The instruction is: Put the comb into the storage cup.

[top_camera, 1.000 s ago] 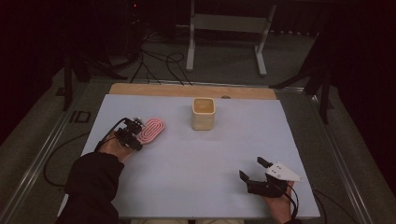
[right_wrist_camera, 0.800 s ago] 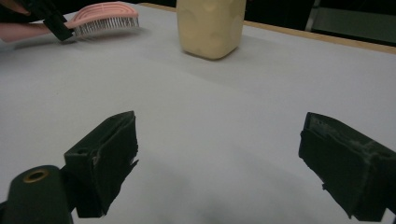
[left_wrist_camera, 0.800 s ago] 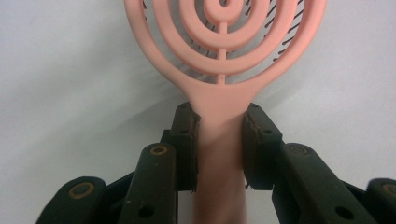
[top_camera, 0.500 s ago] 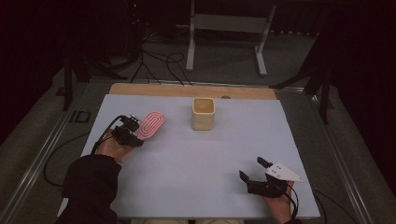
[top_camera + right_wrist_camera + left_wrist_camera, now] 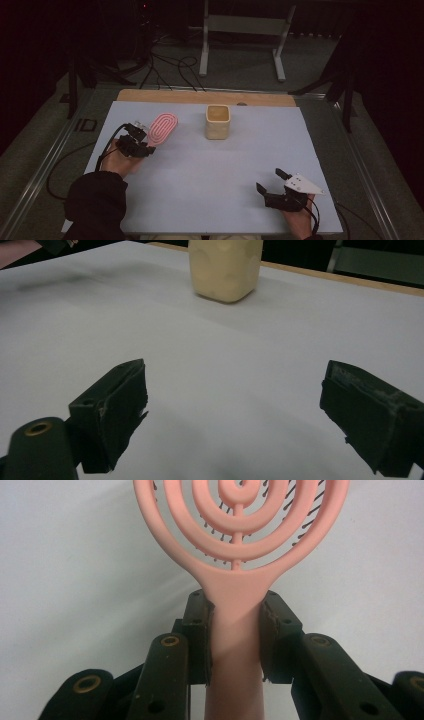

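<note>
I am working over the counter (image 5: pixel 210 190), a pale sheet with a wooden edge showing at the far side. Nothing else is lying on it near my hands.

The cream cup (image 5: pixel 217 121) is standing upright, ahead and to the right of my left hand-held gripper (image 5: pixel 141 145) and well ahead and to the left of my right hand-held gripper (image 5: pixel 272 186). In the right gripper view the cup (image 5: pixel 225 267) is sitting far beyond the spread jaws.

The pink brush (image 5: pixel 162 128) is reaching forward from my left hand-held gripper, head pointing away from me. I am clamping its handle: in the left gripper view the handle of the brush (image 5: pixel 235 630) is sitting between both pads, just below the ringed head, bristles facing down toward the sheet.

My right hand-held gripper (image 5: pixel 235 415) is resting wide and empty near my edge of the counter.

Risks, as I judge them: the grip is falling on a smooth, tapering neck, so the brush may be pivoting or sliding if I swing quickly. If the cup is the destination, a low approach could be knocking it over, since nothing is steadying it.
</note>
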`<action>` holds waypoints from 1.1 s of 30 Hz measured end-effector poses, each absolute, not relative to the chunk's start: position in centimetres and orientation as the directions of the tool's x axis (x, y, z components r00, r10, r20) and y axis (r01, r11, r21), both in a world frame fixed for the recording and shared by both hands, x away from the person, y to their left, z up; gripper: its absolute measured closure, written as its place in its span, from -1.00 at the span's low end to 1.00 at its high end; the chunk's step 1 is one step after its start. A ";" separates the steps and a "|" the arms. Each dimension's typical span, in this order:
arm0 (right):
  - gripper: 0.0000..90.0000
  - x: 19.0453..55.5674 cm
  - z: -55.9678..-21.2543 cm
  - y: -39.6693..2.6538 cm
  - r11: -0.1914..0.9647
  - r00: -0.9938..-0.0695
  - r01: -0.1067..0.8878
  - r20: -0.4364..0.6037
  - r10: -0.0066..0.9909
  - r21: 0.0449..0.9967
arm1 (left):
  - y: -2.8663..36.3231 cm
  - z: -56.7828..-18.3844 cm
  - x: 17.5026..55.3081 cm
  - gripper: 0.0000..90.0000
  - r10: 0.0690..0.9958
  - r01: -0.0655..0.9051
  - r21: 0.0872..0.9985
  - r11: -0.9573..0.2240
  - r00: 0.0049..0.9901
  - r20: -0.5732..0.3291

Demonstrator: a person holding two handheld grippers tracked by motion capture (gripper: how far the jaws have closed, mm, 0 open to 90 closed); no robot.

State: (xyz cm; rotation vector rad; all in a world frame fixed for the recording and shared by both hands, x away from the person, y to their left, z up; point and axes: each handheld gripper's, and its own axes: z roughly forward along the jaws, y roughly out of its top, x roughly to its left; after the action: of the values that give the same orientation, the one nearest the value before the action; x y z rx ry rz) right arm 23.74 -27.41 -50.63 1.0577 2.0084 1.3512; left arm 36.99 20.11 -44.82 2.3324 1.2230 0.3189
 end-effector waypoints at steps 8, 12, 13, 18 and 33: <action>-0.75 23.8 -50.7 -27.4 0.210 -0.579 0.329 0.021 0.815 0.921 | 20.4 -44.6 36.2 0.56 0.827 0.690 0.567 -0.451 0.562 -0.027; -0.75 23.8 -50.8 -27.3 0.210 -0.581 0.329 0.021 0.814 0.921 | 20.5 -44.6 35.8 0.56 0.830 0.680 0.589 -0.436 0.557 -0.029; -0.75 23.8 -50.8 -27.3 0.212 -0.581 0.331 0.022 0.814 0.920 | 20.5 -44.6 35.7 0.56 0.830 0.677 0.595 -0.434 0.557 -0.027; -0.75 23.8 -50.9 -27.3 0.217 -0.583 0.334 0.020 0.813 0.917 | 20.6 -44.9 35.1 0.56 0.836 0.657 0.628 -0.417 0.548 -0.018; -0.75 23.8 -51.0 -27.2 0.222 -0.586 0.338 0.020 0.810 0.915 | 21.2 -45.3 33.1 0.56 0.842 0.604 0.710 -0.361 0.539 -0.030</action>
State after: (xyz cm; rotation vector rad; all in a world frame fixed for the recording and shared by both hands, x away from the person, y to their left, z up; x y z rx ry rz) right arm 23.82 -27.17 -50.98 1.0561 2.0339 1.3403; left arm 33.10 21.23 -45.33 2.0953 1.1634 0.4483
